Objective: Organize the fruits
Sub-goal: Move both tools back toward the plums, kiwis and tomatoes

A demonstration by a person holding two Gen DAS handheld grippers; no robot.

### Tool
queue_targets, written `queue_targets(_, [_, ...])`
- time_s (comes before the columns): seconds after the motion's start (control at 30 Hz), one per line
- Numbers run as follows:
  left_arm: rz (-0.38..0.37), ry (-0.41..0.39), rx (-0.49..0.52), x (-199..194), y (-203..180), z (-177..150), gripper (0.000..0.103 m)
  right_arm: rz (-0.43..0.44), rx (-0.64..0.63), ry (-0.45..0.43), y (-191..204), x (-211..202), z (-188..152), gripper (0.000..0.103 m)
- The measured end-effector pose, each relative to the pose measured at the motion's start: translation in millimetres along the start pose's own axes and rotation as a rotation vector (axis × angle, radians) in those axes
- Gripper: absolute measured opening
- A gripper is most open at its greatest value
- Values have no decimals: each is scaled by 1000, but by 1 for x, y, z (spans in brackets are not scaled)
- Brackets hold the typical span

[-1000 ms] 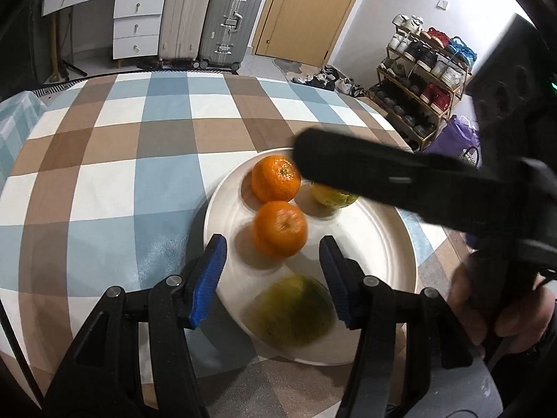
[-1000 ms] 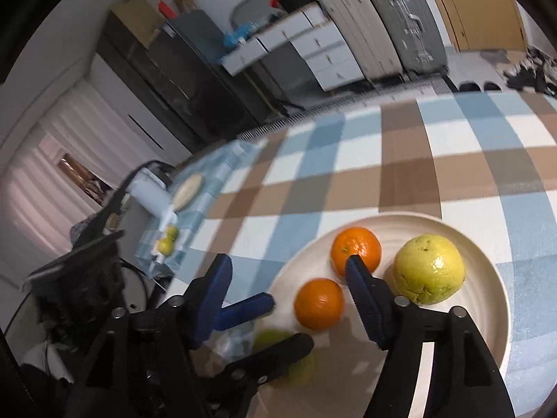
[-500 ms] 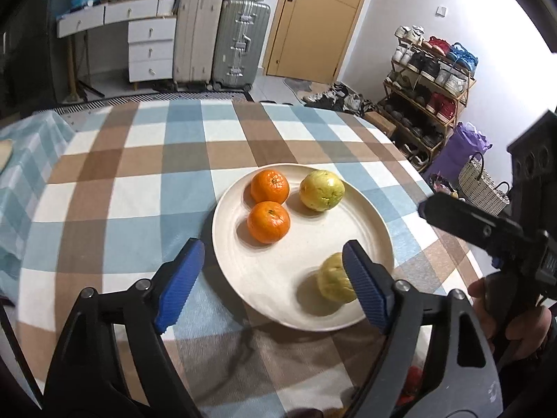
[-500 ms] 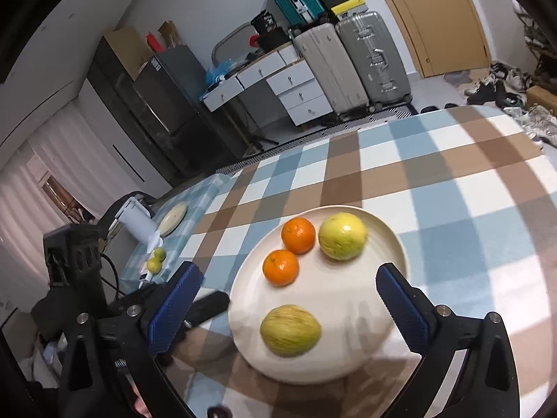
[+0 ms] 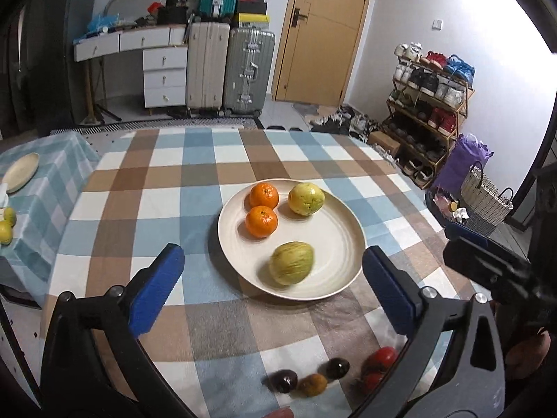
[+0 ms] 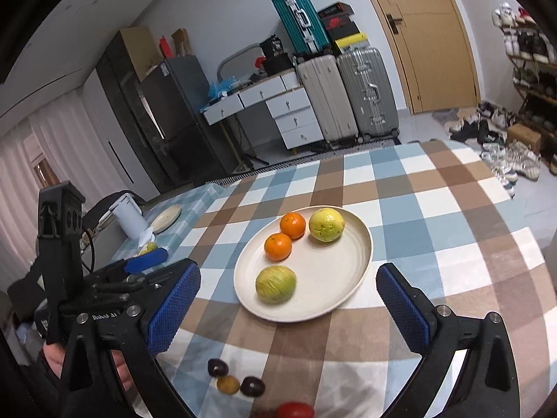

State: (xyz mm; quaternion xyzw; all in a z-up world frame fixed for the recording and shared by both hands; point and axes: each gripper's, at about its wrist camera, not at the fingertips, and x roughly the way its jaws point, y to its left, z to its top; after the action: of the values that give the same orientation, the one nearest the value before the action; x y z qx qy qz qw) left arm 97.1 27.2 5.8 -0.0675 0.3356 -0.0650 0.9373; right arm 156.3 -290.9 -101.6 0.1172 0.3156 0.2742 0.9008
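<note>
Since both grippers withdrew, small fruits (image 5: 310, 381) appear, blurred.

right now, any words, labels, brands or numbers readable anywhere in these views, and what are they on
"Robot AI" as best it reads, partly blurred: white lettering on the black body of the left claw, seen in the right wrist view.
Black box on the desk: white markings, too small to read.
Stacked boxes on top of the suitcases: printing too blurred to read.
Plate and fruit: no text.
</note>
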Motion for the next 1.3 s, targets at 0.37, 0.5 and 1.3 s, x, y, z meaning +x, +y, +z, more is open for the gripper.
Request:
queue_targets(0.37, [29,-51,5,-53,-15,-32,102,-28,-86,-67,25,-47,-30,103])
queue_targets(0.5, [33,-63,-16,-63,-14,-54,102,-14,-97,-50,32,-57,-46,103])
queue_targets(1.3, [20,44,-69,-48,10,-137,102,10,-107,151,31,-43,-145,103])
